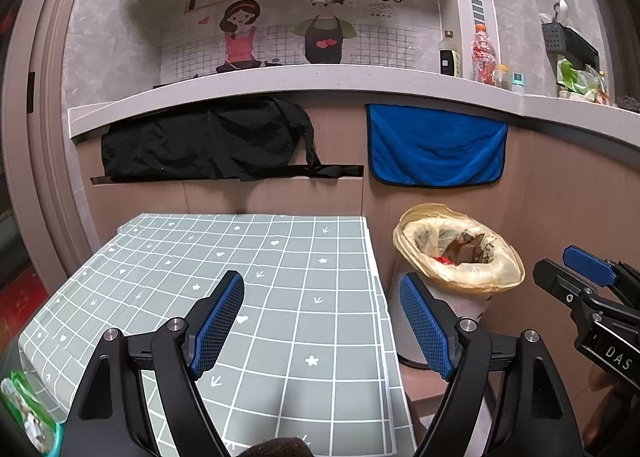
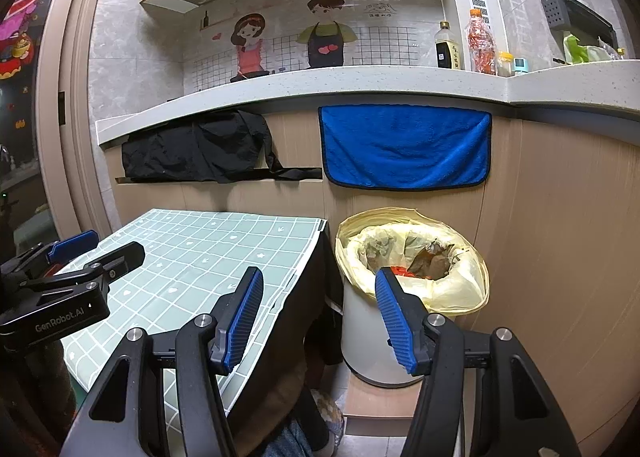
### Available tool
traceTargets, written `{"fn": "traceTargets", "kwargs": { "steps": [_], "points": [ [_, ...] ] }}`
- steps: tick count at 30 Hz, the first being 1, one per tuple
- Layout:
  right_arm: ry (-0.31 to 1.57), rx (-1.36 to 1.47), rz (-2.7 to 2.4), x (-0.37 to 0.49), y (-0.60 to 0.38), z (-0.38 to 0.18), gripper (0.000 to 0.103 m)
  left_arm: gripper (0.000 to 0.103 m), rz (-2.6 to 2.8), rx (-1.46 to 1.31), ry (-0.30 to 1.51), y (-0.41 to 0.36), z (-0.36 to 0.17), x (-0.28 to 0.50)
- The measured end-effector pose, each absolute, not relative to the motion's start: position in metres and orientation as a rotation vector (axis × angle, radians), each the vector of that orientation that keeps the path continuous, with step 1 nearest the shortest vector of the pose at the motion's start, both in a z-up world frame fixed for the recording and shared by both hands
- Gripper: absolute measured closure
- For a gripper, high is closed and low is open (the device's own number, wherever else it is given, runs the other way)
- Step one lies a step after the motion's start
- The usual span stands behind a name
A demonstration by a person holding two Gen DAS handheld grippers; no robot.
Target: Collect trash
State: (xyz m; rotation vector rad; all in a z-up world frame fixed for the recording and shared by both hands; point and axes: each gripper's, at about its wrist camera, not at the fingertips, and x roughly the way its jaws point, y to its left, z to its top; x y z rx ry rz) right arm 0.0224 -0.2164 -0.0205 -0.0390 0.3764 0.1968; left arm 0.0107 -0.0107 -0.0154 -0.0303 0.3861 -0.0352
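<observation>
The left tool (image 1: 322, 293) hung released over the green gridded cloth (image 1: 240, 297) of the low counter, its two blue pads spread wide with nothing between them. The cloth ahead of and below this tool lay bare right out to its far edge, which met the wooden cabinet front (image 1: 280, 193). The cloth's right edge ran just under the left tool's right finger, and beyond that edge the surface dropped away. The right tool (image 2: 320, 289) was likewise released and empty, its pads wide apart, and it straddled that same drop: its left finger hung over the cloth's corner, its right finger before the trash bin (image 2: 400, 297). The bin, white with a yellow bag (image 2: 460, 285) folded over its rim, stood on the floor just right of the counter edge and close to the cabinet front, a narrow dark gap parting it from the counter. Brown scraps and something red (image 2: 416, 269) lay inside the bag. Past both tools a blue towel (image 2: 404, 145) and a black cloth (image 2: 200, 153) hung from the ledge of the upper worktop (image 2: 320, 85). At the near-left corner beside the left tool, a green wrapper (image 1: 24, 409) sat at the cloth's edge, partly cut off by the view.
</observation>
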Motion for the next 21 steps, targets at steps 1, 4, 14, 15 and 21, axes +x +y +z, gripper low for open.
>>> {"fn": "traceTargets", "kwargs": {
  "steps": [1,4,14,15,21],
  "points": [
    [0.376,-0.040,0.196,0.0225,-0.2167,-0.0206,0.047,0.023,-0.036,-0.029,0.385,-0.0113,-0.0153,0.0105],
    [0.378,-0.039,0.193,0.0230,-0.2174,-0.0207,0.047,0.023,-0.040,-0.026,0.386,-0.0112,-0.0155,0.0109],
    [0.380,-0.040,0.191,0.0240,-0.2203,-0.0208,0.047,0.023,-0.041,-0.026,0.388,-0.0122,-0.0156,0.0105],
    [0.380,-0.040,0.191,0.0236,-0.2201,-0.0207,0.047,0.023,-0.041,-0.026,0.387,-0.0119,-0.0155,0.0106],
    [0.381,-0.039,0.189,0.0240,-0.2208,-0.0210,0.047,0.023,-0.046,-0.023,0.393,-0.0125,-0.0171,0.0111]
  ]
}}
